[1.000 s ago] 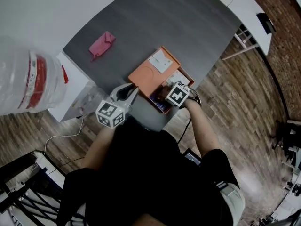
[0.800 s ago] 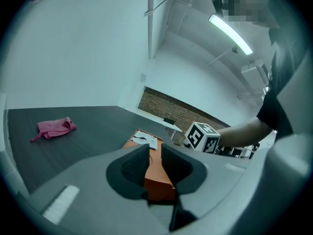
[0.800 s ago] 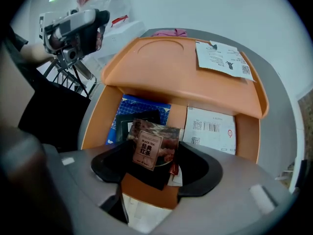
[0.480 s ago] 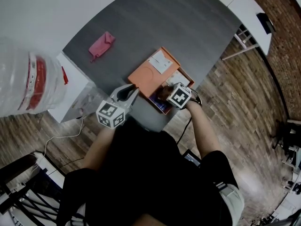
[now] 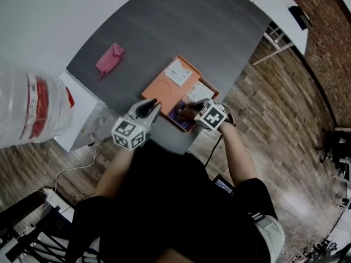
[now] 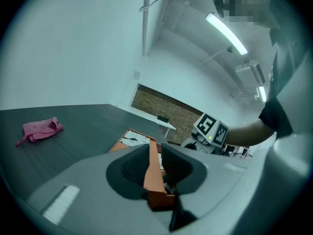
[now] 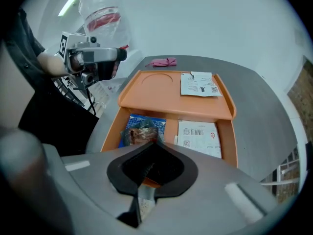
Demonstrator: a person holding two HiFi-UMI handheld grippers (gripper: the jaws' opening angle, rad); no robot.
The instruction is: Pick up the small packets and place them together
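I am reporting my right gripper (image 7: 154, 145): its jaws have just been closing and are now pinching the small brown packet (image 7: 141, 134) by its near edge. The packet is lying at 11 o'clock from the tips, over the blue packet (image 7: 146, 121) in the left half of the orange box (image 7: 230, 146), with its long axis running 9 to 3. The white labelled packet (image 7: 198, 133) is lying at 3 o'clock, just beside. My left gripper (image 6: 155, 153) is clamping the box wall, so the right is nearer.
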